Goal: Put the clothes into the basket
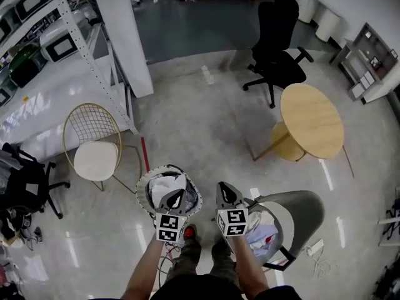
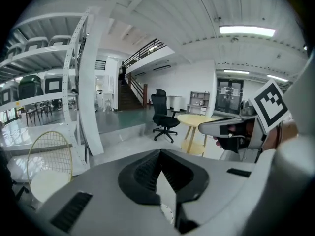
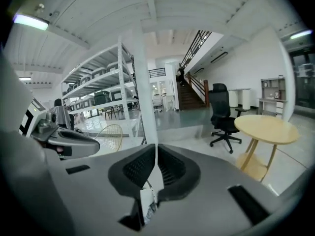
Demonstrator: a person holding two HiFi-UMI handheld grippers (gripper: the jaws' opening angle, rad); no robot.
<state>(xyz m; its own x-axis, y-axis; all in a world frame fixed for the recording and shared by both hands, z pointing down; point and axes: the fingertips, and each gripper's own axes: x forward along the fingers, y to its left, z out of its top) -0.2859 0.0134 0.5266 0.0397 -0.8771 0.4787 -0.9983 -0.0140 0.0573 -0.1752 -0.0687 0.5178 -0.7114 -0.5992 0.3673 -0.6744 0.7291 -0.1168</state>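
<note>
While some white clothes [image 1: 164, 184] lie inside the round pale mesh basket [image 1: 144, 184], we judge the task half done: a pale heap of clothes [image 1: 263, 237] remains on the grey padded chair [image 1: 301, 209]. Our left gripper [image 1: 175, 198] and right gripper [image 1: 224, 191] are both clenched and empty.

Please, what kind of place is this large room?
Probably an open office or lab hall rather than a home: tall white metal shelving, a black swivel office chair and a round wooden table stand on a wide polished floor.
</note>
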